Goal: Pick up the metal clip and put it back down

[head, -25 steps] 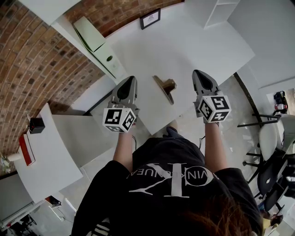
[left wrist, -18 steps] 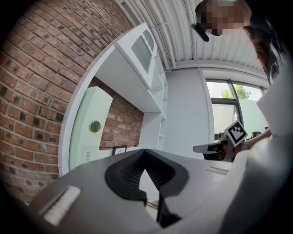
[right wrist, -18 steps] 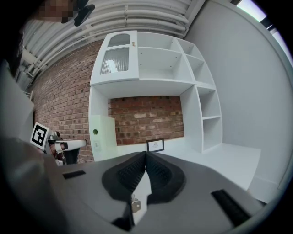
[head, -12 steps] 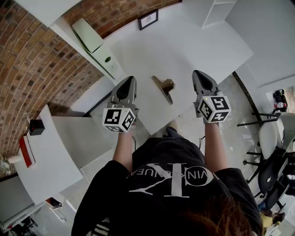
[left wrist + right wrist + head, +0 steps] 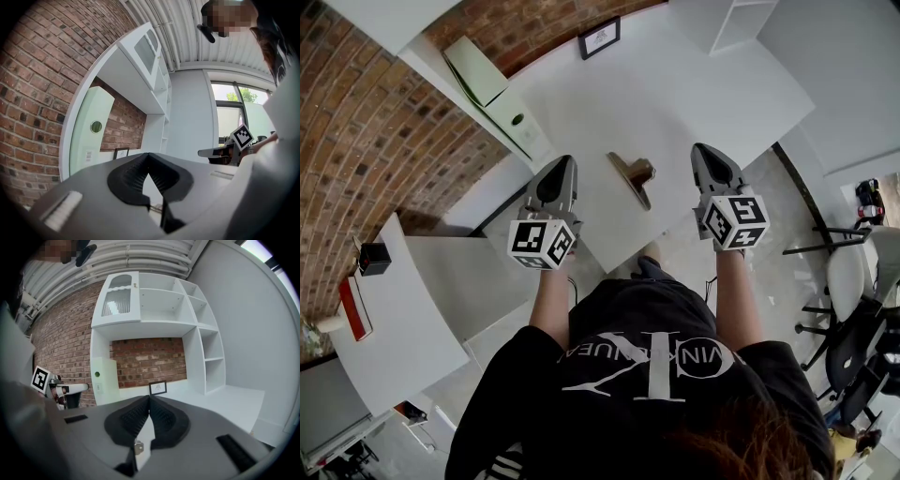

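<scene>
While left gripper (image 5: 565,162), right gripper (image 5: 702,149) hang closed — metal clip (image 5: 634,176) between, on white table (image 5: 675,89); brick wall (image 5: 366,122).

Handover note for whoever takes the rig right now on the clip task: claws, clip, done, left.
Left claw: shut, empty, left of the clip.
Right claw: shut, empty, right of the clip.
Metal clip: lying on the white table between the two claws, touched by neither.
Done: nothing that shows; the clip is not held.
Left: open a claw, grasp the clip, lift it, set it back down.
</scene>
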{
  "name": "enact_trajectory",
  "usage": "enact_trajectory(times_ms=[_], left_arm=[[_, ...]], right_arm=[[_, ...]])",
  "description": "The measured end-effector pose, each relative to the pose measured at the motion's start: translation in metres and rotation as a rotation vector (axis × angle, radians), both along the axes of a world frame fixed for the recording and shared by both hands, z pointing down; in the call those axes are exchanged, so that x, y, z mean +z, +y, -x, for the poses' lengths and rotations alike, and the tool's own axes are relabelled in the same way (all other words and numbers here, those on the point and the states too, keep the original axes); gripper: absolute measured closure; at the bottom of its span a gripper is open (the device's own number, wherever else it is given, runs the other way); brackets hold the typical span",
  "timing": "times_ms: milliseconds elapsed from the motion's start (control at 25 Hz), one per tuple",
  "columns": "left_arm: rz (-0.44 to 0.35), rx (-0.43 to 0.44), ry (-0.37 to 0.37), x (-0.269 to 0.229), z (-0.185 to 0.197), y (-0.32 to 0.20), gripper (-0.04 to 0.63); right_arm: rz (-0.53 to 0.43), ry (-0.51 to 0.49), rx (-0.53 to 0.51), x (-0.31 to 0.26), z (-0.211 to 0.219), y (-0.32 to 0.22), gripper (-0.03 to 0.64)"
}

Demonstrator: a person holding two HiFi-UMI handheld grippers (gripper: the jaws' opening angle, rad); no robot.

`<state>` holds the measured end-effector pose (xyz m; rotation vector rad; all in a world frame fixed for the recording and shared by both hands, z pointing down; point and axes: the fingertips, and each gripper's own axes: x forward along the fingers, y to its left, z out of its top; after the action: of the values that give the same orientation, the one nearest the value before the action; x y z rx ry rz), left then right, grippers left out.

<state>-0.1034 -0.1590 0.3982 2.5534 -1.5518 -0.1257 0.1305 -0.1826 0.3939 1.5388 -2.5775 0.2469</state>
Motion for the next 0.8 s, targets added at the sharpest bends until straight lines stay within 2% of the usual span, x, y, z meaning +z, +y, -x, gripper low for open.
enact_trajectory(times_ms=[800], left_arm=[[0.009, 0.01, -0.011, 0.0011, -0.0043, 0.0012, 0.586]], right_arm=[[0.005, -0.003, -0.002, 0.0016, -0.003, 0.0018, 0.603]])
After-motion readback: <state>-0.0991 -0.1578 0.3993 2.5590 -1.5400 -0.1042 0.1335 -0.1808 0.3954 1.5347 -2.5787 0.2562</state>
